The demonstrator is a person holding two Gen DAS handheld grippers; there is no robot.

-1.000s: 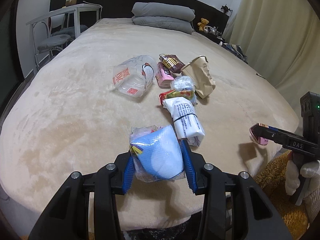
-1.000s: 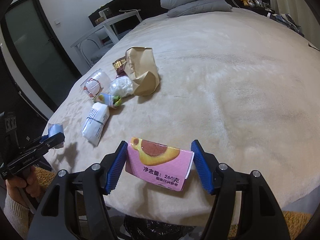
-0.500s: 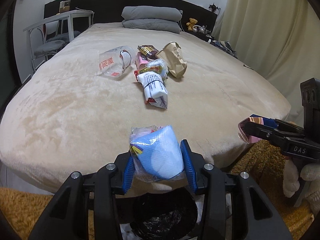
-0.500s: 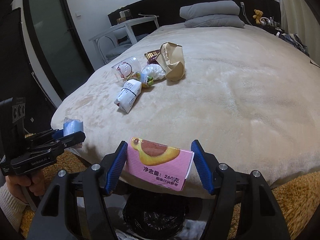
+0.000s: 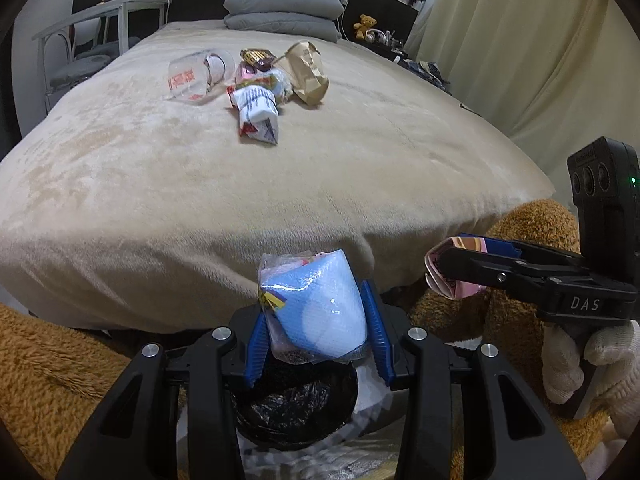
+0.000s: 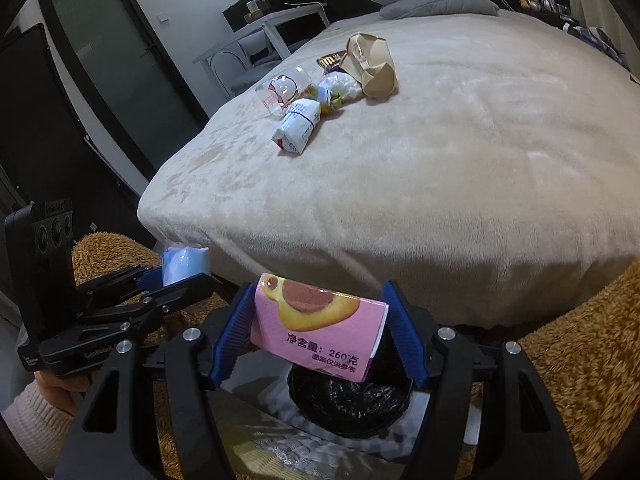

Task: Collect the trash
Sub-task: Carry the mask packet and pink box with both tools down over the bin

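Observation:
My left gripper (image 5: 314,328) is shut on a blue and white plastic packet (image 5: 316,308) and holds it just above a bin lined with a black bag (image 5: 296,404) on the floor at the bed's foot. My right gripper (image 6: 318,332) is shut on a pink snack box (image 6: 320,328) above the same bin (image 6: 352,404). The right gripper also shows in the left wrist view (image 5: 452,276), and the left gripper in the right wrist view (image 6: 180,276). More trash lies on the bed: a white packet (image 5: 256,116), a clear cup (image 5: 196,76), a brown paper bag (image 5: 306,72).
The beige bed (image 5: 200,184) fills the view, with grey pillows (image 5: 280,12) at its head. A brown shaggy rug (image 6: 568,344) lies around the bin. A white desk and chair (image 5: 88,40) stand left of the bed. Curtains (image 5: 540,60) hang on the right.
Both grippers have pulled back off the bed and come down over the bin, each still holding its item. The trash on the bed has not moved.

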